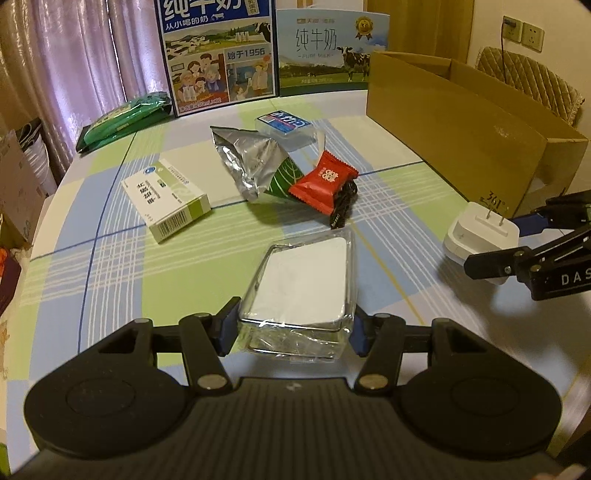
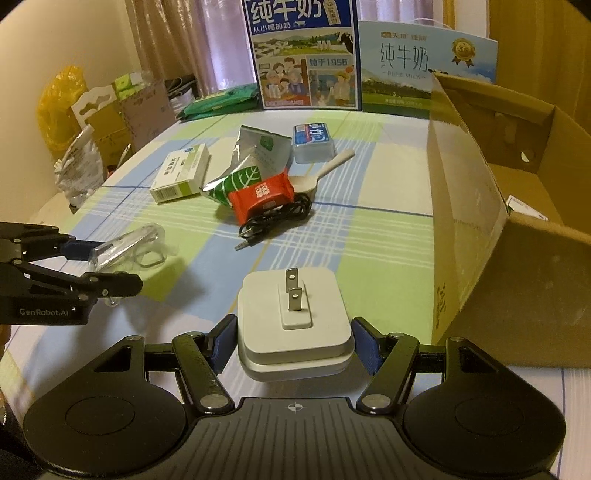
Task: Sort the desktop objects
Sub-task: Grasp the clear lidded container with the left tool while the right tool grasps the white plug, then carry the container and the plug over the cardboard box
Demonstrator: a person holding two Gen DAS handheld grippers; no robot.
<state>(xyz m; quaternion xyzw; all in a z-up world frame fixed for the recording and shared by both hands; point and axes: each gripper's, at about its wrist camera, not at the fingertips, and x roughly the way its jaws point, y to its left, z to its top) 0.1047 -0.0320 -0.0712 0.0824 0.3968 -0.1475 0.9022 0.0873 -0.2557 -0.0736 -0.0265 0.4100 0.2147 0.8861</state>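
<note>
A table (image 1: 122,291) covered with a checked cloth in pale green, blue and white fills the foreground. Behind its far edge hang pinkish-purple curtains (image 1: 92,55), glossy in warm, dim indoor light. At the far right stands a cream wall (image 1: 554,22) with two sockets (image 1: 522,31), a dark cable plugged into one. Below them is a quilted beige chair back (image 1: 532,79). Past the table's left edge lie stacked cartons and bags (image 2: 99,114).

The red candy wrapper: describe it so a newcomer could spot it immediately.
On the checked tablecloth, find the cluster ahead of the two milk cartons. The red candy wrapper lies at its near edge, against the green leaf-print foil pouch and above the coiled black cable. It is the only red item.
</note>
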